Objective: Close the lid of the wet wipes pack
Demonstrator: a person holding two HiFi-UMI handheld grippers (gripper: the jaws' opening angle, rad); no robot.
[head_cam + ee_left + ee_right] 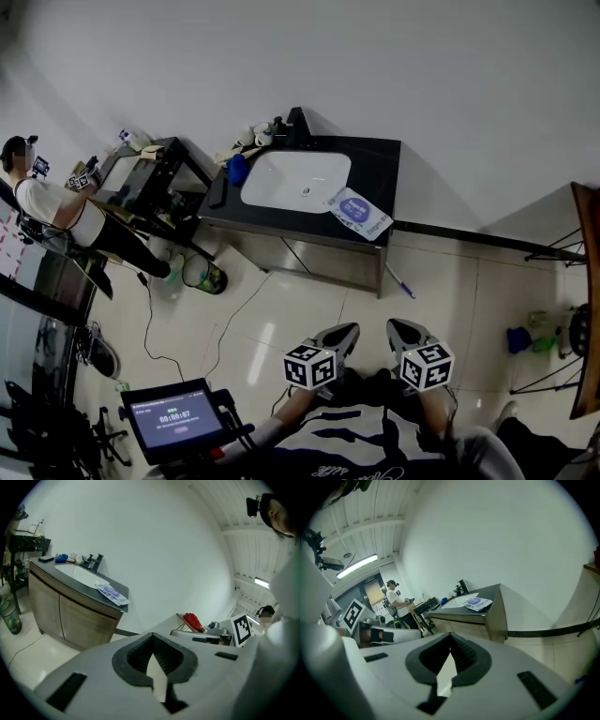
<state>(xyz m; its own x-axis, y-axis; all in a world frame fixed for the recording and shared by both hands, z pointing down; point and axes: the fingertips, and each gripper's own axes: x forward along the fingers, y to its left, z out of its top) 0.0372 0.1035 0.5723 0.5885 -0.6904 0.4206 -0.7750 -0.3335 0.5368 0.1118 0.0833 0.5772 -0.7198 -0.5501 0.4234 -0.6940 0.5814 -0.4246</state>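
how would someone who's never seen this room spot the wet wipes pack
Find the black vanity counter against the wall with its white basin. The wet wipes pack lies flat near the counter's front right corner beside the basin, the only white-and-purple soft packet there.

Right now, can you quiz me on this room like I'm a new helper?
1. True or false: the left gripper and right gripper are touching the wet wipes pack.
2. The pack lies: A) on a chair, B) on the counter beside the sink, C) in a bucket.
3. Fill in: both grippers' jaws are ___.

Key: 1 false; 2 B; 3 shut.
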